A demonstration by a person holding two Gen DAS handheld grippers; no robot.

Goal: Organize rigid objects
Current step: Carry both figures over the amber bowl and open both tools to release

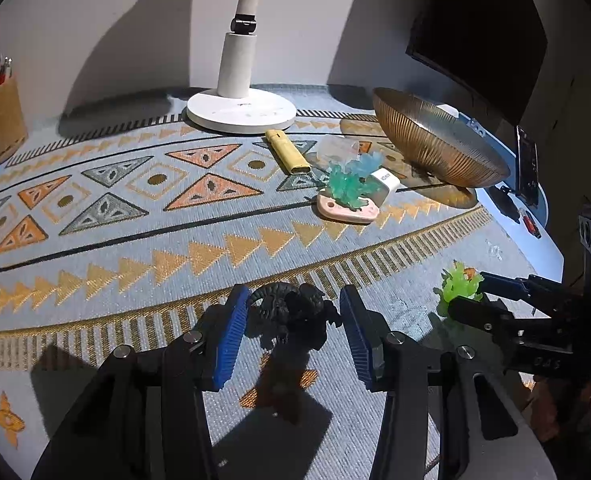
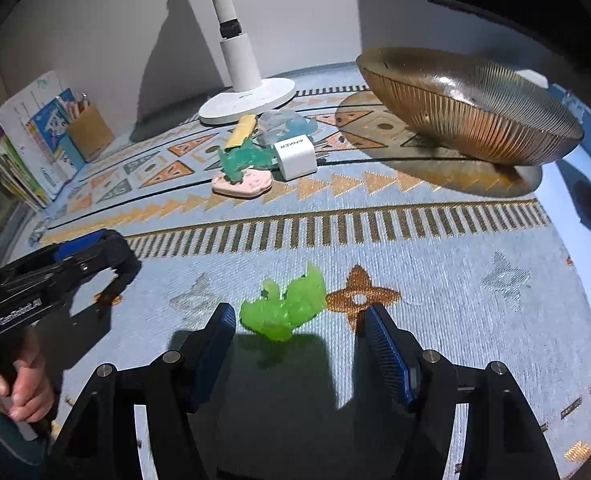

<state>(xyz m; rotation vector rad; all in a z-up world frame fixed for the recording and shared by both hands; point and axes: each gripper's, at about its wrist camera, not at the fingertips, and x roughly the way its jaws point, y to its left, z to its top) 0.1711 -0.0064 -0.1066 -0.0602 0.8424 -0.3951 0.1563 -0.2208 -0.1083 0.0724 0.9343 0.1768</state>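
Both grippers stand over small toys at the near edge of the patterned tablecloth (image 1: pixel 95 216), neither toy yet gripped.

The left gripper (image 1: pixel 291 320) is partly open around a black dragon figure (image 1: pixel 291 312); the left pad looks close to or touching it, the right pad stands clear. The right gripper (image 2: pixel 299 332) is open wide, its pads apart from a green plastic toy (image 2: pixel 285 308) that lies on the cloth between them, nearer the left pad. The ribbed bowl (image 2: pixel 475 120), the likely destination, sits near the far right corner, well apart from both toys. To grip well, each gripper should centre on its toy, settle low, and close on the solid body, not on thin horns or leaves.
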